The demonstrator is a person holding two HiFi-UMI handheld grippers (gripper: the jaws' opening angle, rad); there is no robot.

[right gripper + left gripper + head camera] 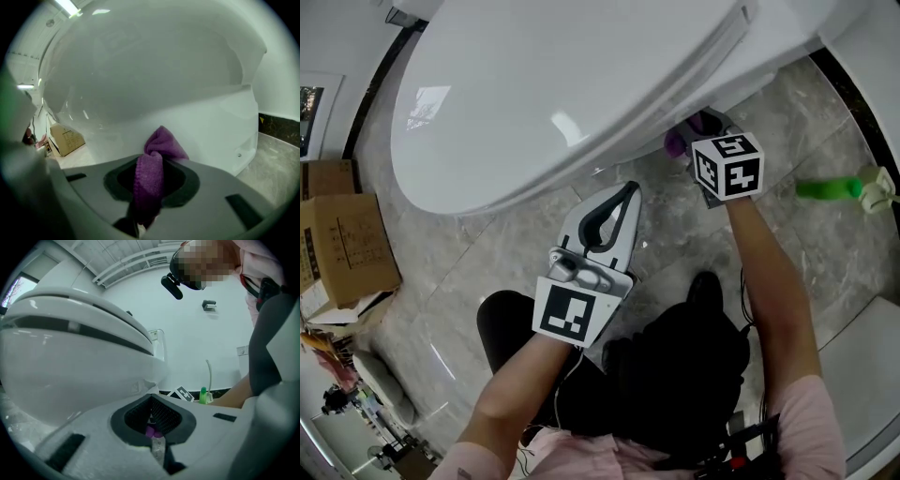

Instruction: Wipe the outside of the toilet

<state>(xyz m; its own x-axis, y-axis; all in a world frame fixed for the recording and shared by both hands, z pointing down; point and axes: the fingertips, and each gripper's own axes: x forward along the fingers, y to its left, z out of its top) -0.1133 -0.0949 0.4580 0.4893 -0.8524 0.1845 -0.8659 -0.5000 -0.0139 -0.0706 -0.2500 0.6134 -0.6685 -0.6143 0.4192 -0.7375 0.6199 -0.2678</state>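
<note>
My right gripper (703, 131) tight on the purple cloth (157, 154) against the toilet (562, 84) bowl's underside, my left gripper (625, 193) jaws together, empty.

Head view, upper right: I see only a sliver of the purple terry cloth (676, 142), tucked under the glossy white toilet (544, 94), itself cropped at the top edge.

The toilet (544, 84) is glossy white, the cloth (152, 164) purple, the floor (487, 253) grey veined marble, the bottle (830, 190) bright green, the cardboard box (342, 248) brown, and the marker cube (727, 167) black-and-white squares.
</note>
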